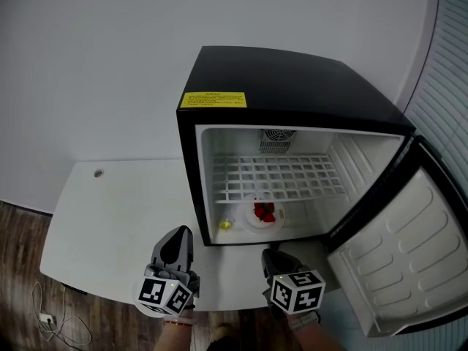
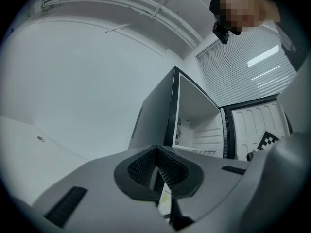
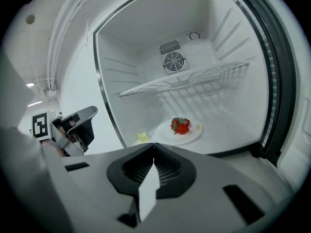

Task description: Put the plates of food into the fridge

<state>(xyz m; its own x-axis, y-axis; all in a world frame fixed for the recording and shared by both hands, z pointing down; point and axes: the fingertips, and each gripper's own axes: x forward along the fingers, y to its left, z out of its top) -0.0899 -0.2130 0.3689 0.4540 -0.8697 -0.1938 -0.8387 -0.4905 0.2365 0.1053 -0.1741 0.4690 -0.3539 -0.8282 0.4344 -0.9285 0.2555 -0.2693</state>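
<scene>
A white plate [image 1: 253, 222] with red food [image 1: 264, 211] on it rests on the floor of the open black fridge [image 1: 292, 86], under the wire shelf [image 1: 278, 178]. A small yellow item [image 1: 225, 225] lies to the plate's left. The right gripper view shows the same plate [image 3: 167, 133], red food [image 3: 180, 125] and yellow item [image 3: 142, 137] just ahead. My right gripper [image 1: 272, 254] is in front of the fridge opening, shut with nothing in it, tips together [image 3: 154, 144]. My left gripper [image 1: 178, 241] hovers over the table at the fridge's left front corner, also shut and empty [image 2: 156, 148].
The fridge door [image 1: 398, 254] swings open to the right, with its white inner lining facing me. The white table [image 1: 117, 225] extends left of the fridge and has a small cable hole. A wood floor with a socket and cord shows below the table's front edge.
</scene>
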